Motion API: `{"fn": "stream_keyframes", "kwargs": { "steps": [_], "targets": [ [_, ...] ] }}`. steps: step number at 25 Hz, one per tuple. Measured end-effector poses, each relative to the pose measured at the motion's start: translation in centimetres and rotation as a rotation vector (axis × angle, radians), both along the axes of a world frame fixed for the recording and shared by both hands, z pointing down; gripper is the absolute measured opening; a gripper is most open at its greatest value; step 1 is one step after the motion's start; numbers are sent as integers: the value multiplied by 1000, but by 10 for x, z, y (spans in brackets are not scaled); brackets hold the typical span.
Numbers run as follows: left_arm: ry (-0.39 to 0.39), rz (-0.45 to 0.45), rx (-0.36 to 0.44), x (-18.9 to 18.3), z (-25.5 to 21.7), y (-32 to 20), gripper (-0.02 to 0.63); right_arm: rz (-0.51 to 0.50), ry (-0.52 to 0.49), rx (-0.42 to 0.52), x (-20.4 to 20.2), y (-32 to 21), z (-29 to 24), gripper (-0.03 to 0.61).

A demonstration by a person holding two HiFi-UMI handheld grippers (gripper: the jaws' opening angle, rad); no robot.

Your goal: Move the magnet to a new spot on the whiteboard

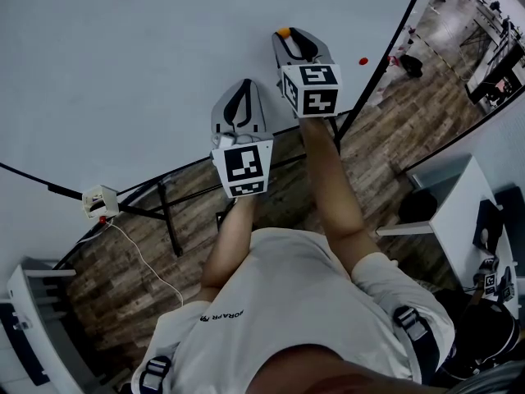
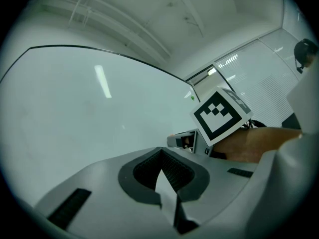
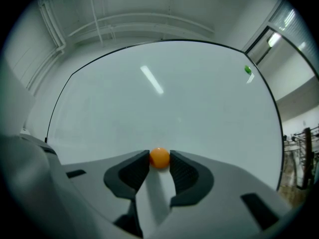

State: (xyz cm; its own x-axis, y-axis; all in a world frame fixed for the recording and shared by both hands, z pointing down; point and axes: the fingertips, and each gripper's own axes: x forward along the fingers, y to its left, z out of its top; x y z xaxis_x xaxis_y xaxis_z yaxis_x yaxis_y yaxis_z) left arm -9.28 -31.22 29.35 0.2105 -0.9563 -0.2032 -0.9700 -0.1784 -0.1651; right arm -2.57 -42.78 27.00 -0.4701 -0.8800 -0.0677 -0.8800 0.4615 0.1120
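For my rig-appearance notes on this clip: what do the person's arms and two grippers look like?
Both the left gripper and right gripper have light grey plastic shells tapering to dark ribbed pads. Each carries a white cube with black square markers. The arms are bare below a white short-sleeved shirt; dark buckled straps cross the shoulders.

On the whiteboard [image 3: 164, 98], the magnet [image 3: 159, 158], set between the tips of the right gripper's [image 3: 159, 160] jaws and touching both. To its right in the head view, well apart and near the board's edge, a second magnet [image 1: 363, 60]. Left gripper [image 2: 160, 153] to the left of the right one and nearer the person, jaws together with nothing between them. Far left, at the board's lower edge, a small box [image 1: 100, 201]. Beyond that edge, beneath both arms, the floor [image 1: 123, 277].
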Motion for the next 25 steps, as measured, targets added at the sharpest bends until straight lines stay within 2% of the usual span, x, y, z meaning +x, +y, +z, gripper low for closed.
{"fn": "stream_keyframes", "kwargs": {
  "steps": [9, 25],
  "targets": [
    [21, 12, -14, 3, 0, 2, 3, -22, -6, -8, -1, 4, 0, 175],
    [36, 45, -11, 13, -3, 8, 3, -24, -14, 3, 9, 23, 0, 169]
  ]
}}
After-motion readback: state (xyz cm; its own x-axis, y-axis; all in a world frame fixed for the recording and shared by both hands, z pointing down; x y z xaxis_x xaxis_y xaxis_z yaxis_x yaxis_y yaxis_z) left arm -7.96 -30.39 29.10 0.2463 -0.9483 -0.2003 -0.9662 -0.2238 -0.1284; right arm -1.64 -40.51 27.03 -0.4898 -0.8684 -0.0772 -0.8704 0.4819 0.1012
